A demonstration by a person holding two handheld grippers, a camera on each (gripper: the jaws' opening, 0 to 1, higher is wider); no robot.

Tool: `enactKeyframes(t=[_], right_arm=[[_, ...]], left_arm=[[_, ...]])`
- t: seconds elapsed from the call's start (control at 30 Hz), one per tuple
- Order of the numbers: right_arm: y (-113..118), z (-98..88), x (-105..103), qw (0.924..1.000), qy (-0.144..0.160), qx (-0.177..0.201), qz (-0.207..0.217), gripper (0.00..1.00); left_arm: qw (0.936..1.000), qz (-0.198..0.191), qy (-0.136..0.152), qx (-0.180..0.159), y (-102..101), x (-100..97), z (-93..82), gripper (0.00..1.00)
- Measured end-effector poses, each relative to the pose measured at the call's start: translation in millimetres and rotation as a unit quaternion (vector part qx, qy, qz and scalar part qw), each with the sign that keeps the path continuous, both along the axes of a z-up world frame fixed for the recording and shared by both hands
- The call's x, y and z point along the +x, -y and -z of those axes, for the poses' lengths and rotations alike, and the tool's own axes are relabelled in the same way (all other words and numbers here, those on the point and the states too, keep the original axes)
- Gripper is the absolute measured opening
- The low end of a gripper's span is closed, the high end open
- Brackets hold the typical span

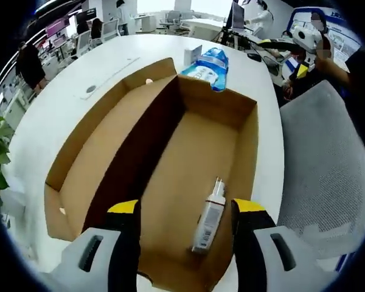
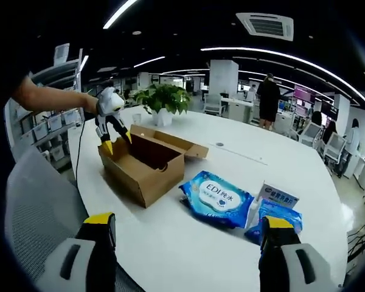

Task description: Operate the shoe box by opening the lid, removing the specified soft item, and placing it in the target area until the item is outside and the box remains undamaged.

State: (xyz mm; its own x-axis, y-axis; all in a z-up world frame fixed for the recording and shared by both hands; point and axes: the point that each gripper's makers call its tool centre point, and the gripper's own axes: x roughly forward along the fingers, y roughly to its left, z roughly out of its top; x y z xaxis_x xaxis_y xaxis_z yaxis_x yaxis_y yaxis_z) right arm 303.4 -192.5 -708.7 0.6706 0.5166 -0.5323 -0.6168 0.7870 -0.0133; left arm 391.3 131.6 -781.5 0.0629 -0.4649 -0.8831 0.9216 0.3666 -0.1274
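Cardboard, plain brown, makes the shoe box (image 1: 188,152), and its lid (image 1: 103,146) is already folded back to the side, so the opening step looks finished. The box stands on the white round worktop (image 2: 231,176), near the edge where a grey mesh chair (image 1: 328,158) is.

Inside the box I see one small white bottle (image 1: 210,216) lying on the bottom, close to the near wall; the other part of the bottom is bare. Soft things are outside: a blue wipes packet (image 2: 216,198) lies on the worktop just beside the far end of the box, and a second blue packet (image 2: 280,214) with a small card lies near it. I judge that the soft item is already taken out and the placing step is in hand or almost done, but I cannot say which packet is the specified one.

The left claw (image 1: 185,210) hovers over the open box with its jaws apart, the bottle between them below, and holds nothing. The right claw (image 2: 188,228) is also spread wide and empty, well apart from the box, above the worktop.

The next move, if the bottle must stay, calls only for lifting the left claw away without pushing the thin walls.
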Motion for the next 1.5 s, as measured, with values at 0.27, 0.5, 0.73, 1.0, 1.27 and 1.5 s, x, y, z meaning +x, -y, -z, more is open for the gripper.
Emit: enactKeyframes(t=[0.27, 0.5, 0.73, 1.0, 1.27, 1.5], right_arm=[[-1.3, -2.5, -5.5, 1.0, -0.001, 0.005, 0.002, 0.99], [-5.5, -9.6, -6.5, 0.9998, -0.001, 0.018, -0.001, 0.99], [-5.7, -13.7, -6.1, 0.9999, 0.002, 0.016, -0.002, 0.99], [-2.4, -9.9, -6.2, 0.9999, -0.003, 0.014, 0.004, 0.99], [-2.1, -8.2, -7.2, 0.9998, -0.005, 0.018, 0.009, 0.99], [-2.3, -8.6, -6.5, 0.9998, -0.003, 0.018, 0.009, 0.99]], left_arm=[[0.997, 0.059, -0.027, 0.042, -0.5, -7.8, 17.7, 0.59], [0.9929, 0.093, -0.028, 0.068, 4.4, -5.9, 29.4, 0.58], [0.9864, 0.134, -0.038, 0.087, 6.3, -14.3, 39.7, 0.56], [0.9812, 0.155, -0.043, 0.107, 4.2, -17.4, 48.4, 0.55], [0.9845, 0.142, -0.031, 0.099, 5.4, -9.1, 46.8, 0.56], [0.9865, 0.132, -0.023, 0.094, 3.3, -5.4, 44.2, 0.53]])
